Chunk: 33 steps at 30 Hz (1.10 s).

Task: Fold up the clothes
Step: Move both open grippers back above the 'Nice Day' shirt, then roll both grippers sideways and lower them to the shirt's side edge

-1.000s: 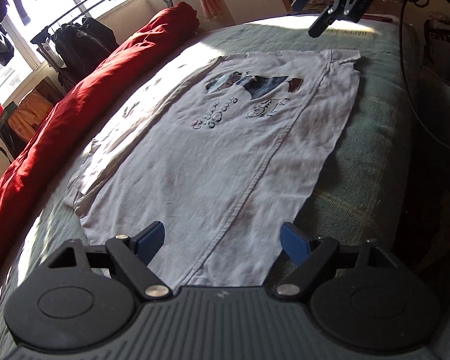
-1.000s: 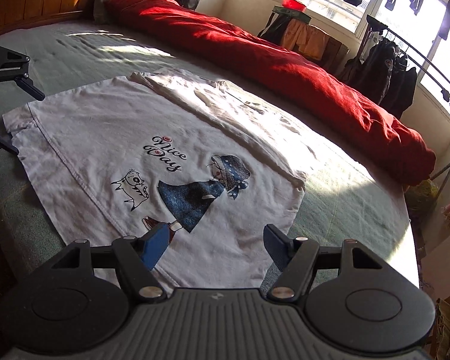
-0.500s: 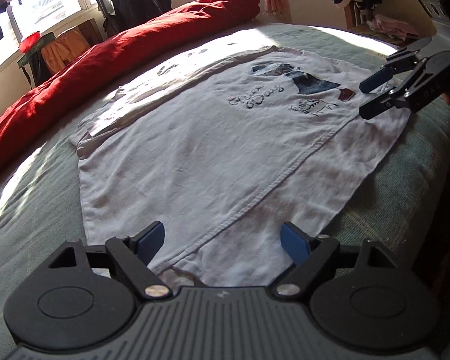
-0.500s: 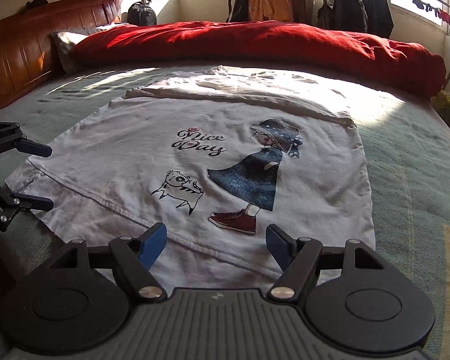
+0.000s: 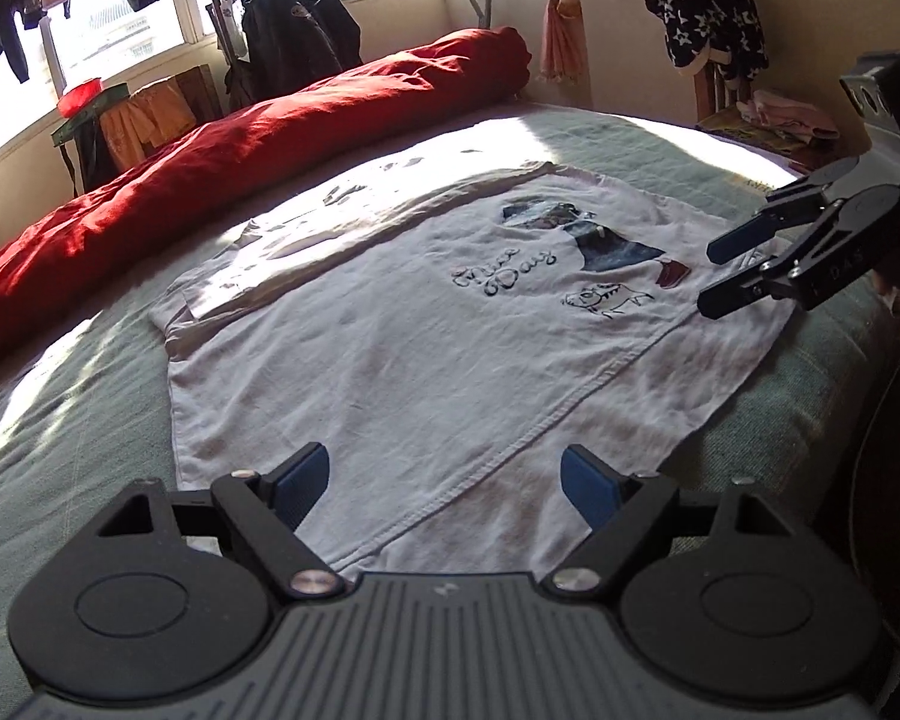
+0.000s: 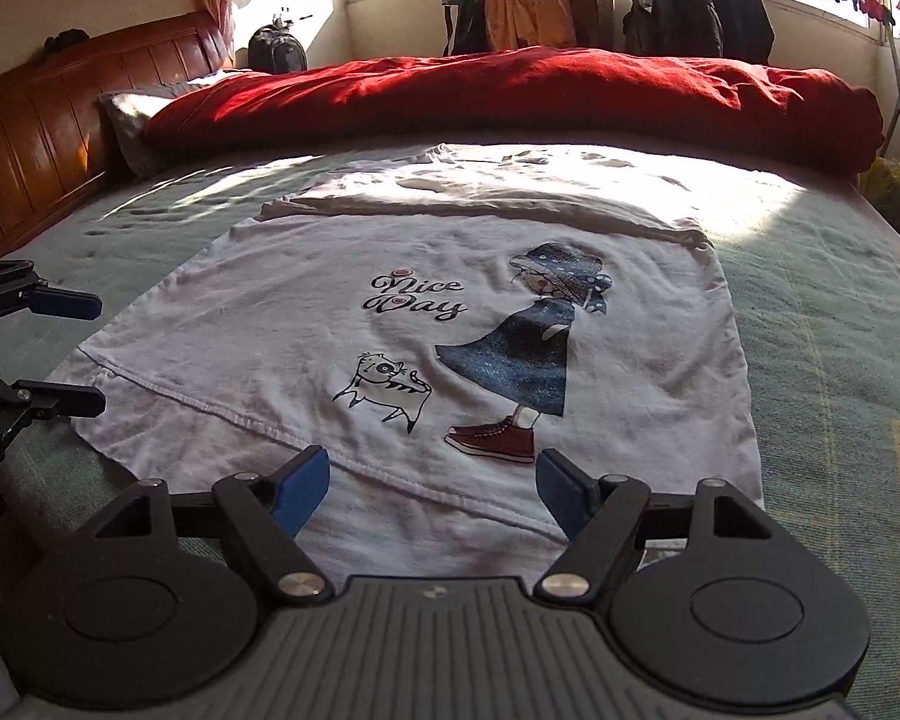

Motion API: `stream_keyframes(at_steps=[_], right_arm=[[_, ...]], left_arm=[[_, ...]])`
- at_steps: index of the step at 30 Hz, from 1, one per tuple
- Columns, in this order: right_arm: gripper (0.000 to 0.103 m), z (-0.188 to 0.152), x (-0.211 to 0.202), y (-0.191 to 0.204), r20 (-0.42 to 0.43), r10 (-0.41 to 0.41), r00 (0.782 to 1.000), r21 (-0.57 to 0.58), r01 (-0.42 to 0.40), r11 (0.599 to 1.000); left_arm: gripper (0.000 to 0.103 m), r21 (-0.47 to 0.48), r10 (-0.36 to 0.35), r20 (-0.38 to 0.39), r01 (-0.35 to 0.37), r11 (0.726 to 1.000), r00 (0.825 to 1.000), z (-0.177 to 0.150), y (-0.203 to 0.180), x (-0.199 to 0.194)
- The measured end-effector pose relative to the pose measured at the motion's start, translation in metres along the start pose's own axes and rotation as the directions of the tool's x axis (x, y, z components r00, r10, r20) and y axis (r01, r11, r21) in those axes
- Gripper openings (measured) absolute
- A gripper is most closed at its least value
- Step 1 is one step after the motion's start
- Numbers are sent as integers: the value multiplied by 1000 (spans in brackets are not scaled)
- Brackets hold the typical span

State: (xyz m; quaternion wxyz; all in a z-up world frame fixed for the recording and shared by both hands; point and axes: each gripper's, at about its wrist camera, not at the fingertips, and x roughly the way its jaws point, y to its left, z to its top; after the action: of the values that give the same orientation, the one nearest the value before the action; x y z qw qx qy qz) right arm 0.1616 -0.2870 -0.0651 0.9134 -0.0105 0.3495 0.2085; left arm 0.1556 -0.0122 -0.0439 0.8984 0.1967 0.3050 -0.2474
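Left gripper (image 5: 447,483) and right gripper (image 6: 432,483) both held low, level, jaws spread wide, blue pads apart, nothing gripped, facing each other from opposite ends.

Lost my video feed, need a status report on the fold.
Left claw open, right claw open, both empty at the near edge. White T-shirt flat on bed, far side folded in. Nothing blocking.
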Motion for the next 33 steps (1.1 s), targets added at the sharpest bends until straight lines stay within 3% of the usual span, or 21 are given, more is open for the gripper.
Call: stream_keyframes(at_steps=[5, 10, 16, 18, 21, 24, 28, 31, 33], right_arm=[[80, 0, -4, 11, -5, -1, 1000, -45, 1, 999], [80, 3, -16, 10, 21, -42, 999, -79, 44, 996], [80, 9, -22, 19, 36, -106, 994, -230, 112, 967], [80, 10, -21, 21, 21, -96, 995, -240, 98, 966], [80, 10, -22, 25, 15, -58, 998, -227, 60, 972], [80, 8, -23, 31, 23, -46, 999, -231, 50, 972], [80, 7, -25, 36, 28, -30, 999, -223, 36, 974], [80, 8, -25, 37, 35, -18, 999, -204, 25, 979], [80, 9, -25, 37, 37, -10, 999, -193, 17, 981]], left_arm=[[85, 56, 7, 2, -7, 998, 1000, 6, -12, 7], [85, 248, 61, 58, -73, 966, 996, 4, -33, -2], [85, 505, 88, 73, -113, 856, 993, -13, -65, -6], [85, 559, 106, 68, -126, 820, 992, -18, -73, -2], [85, 622, 152, 74, -165, 766, 986, -23, -82, 9], [85, 663, 165, 74, -172, 729, 983, -24, -89, 17], [86, 735, 177, 101, -193, 650, 979, -21, -105, 28], [88, 765, 194, 116, -212, 608, 974, -19, -115, 40], [90, 770, 208, 121, -224, 597, 971, -20, -114, 42]])
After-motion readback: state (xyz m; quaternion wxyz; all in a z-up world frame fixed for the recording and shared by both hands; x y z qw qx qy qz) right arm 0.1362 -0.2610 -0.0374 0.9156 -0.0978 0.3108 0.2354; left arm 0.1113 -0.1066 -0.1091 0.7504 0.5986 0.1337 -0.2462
